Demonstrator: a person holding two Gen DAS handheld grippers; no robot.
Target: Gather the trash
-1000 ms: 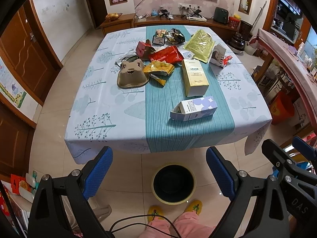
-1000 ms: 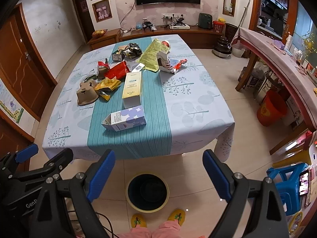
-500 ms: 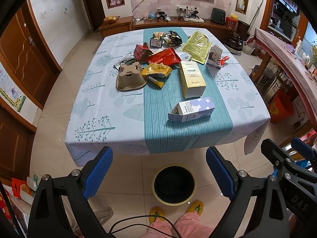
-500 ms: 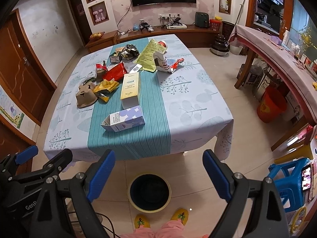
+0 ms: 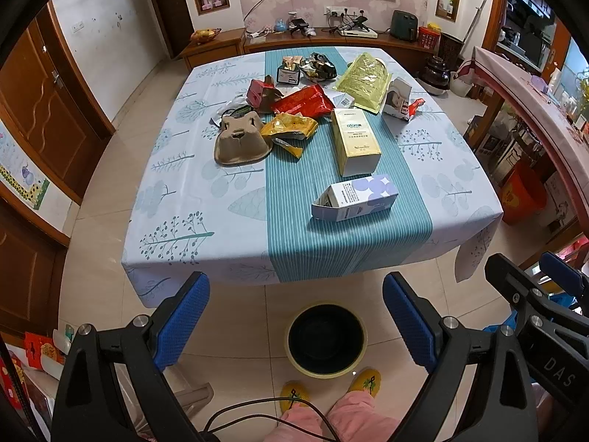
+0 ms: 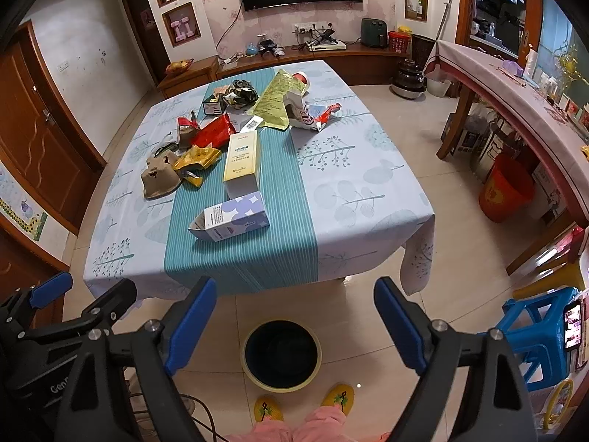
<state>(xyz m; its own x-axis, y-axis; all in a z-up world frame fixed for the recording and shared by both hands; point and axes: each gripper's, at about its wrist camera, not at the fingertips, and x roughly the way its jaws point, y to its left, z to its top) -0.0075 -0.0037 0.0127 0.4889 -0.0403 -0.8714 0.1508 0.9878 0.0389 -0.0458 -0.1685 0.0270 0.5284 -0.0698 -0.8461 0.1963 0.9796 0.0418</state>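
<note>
Trash lies across a table (image 5: 191, 221) (image 6: 360, 199) with a blue and teal cloth. Nearest the front edge is a white and purple carton (image 5: 355, 197) (image 6: 230, 217) on its side. Behind it lie a tall cream box (image 5: 355, 141) (image 6: 243, 158), a yellow wrapper (image 5: 289, 129), a red wrapper (image 5: 303, 101) and a brown pulp tray (image 5: 239, 143) (image 6: 160, 178). A round black bin (image 5: 325, 339) (image 6: 281, 353) stands on the floor before the table. My left gripper (image 5: 296, 320) and right gripper (image 6: 292, 322) hang open above the bin, both empty.
A yellow-green pouch (image 5: 364, 77), a torn white carton (image 5: 397, 97) and crumpled foil (image 5: 318, 68) lie at the table's far end. A person's pink trouser legs and yellow slippers (image 5: 364, 381) are below me. A red bucket (image 6: 506, 191) and blue stool (image 6: 541, 331) stand to the right.
Both grippers have drifted slightly and the table sits a little differently in each view. Both stay open and nothing on the table has moved.
</note>
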